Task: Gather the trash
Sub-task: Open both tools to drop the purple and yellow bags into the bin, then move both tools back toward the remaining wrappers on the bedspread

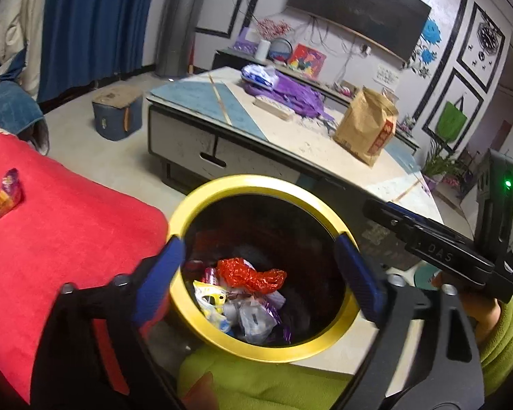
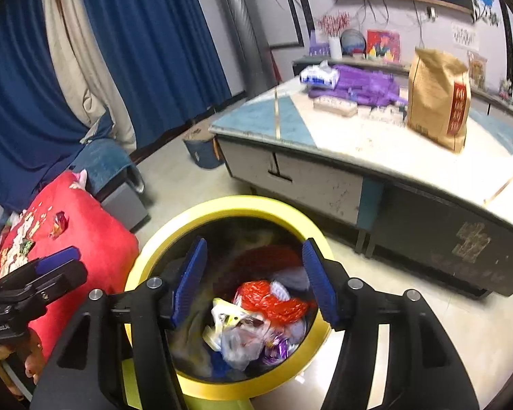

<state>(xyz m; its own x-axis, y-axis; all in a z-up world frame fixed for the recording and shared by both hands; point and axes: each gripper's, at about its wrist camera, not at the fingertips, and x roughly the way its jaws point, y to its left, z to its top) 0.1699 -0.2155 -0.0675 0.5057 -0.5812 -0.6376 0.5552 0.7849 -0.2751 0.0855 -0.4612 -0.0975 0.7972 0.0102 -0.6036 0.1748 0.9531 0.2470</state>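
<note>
Beside the red bed (image 1: 68,225), both grippers, left (image 1: 260,273) and right (image 2: 253,280), hang jaws apart and empty over the yellow-rimmed bin (image 1: 222,184), probably to drop wrappers onto its trash (image 1: 249,294).

The left gripper (image 1: 260,270) hangs over a round black bin with a yellow rim (image 1: 201,198), its blue-padded fingers (image 1: 157,283) spread wide with nothing between them. Inside lie a crumpled red plastic wrapper (image 1: 253,275) and pale and purple packets (image 1: 253,317). A red cloth (image 1: 68,232) at the left carries a small purple-and-orange candy wrapper (image 1: 5,194); the right gripper (image 1: 427,235) reaches in beside the bin.
</note>
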